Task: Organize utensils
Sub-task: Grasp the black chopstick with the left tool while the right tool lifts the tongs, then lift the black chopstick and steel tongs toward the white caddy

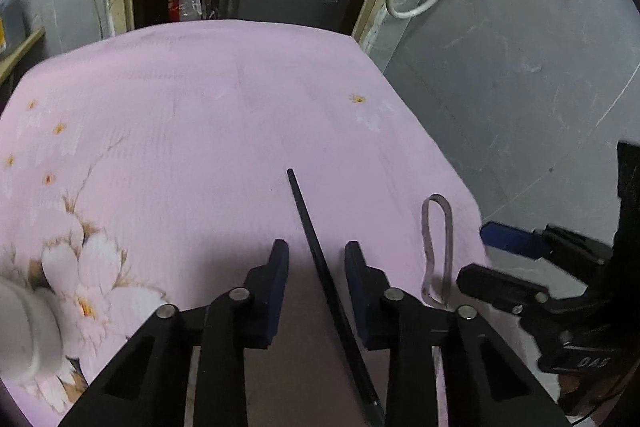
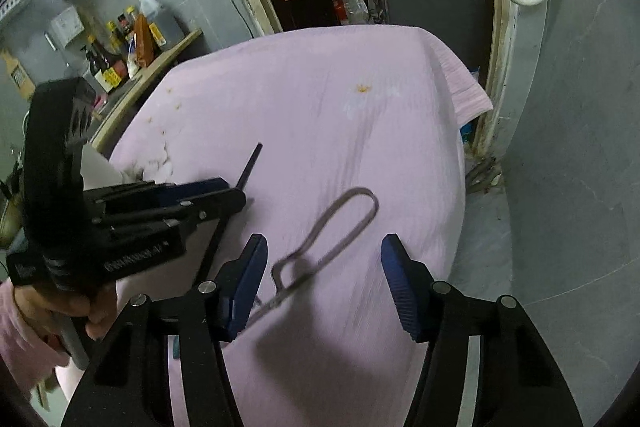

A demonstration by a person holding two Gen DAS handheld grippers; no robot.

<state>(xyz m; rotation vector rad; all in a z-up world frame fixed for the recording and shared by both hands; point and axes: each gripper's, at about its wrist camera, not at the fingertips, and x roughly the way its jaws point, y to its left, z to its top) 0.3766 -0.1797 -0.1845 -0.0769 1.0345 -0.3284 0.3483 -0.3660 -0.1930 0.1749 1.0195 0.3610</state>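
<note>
A long thin black utensil handle (image 1: 320, 263) lies on the pink flowered cloth (image 1: 208, 131), running between the fingers of my left gripper (image 1: 316, 255), which is open around it without touching. A grey metal wire-loop utensil (image 1: 438, 247) lies to its right. In the right wrist view the loop utensil (image 2: 332, 231) lies between the blue pads of my right gripper (image 2: 324, 251), which is open wide above it. The left gripper (image 2: 224, 193) shows there at the left, over the black handle (image 2: 250, 167).
A white round object (image 1: 24, 331) sits at the cloth's left edge. The cloth's right edge (image 1: 460, 179) drops to a grey floor (image 1: 540, 87). A shelf with bottles (image 2: 132, 39) stands at the far left, a doorway with clutter beyond the table.
</note>
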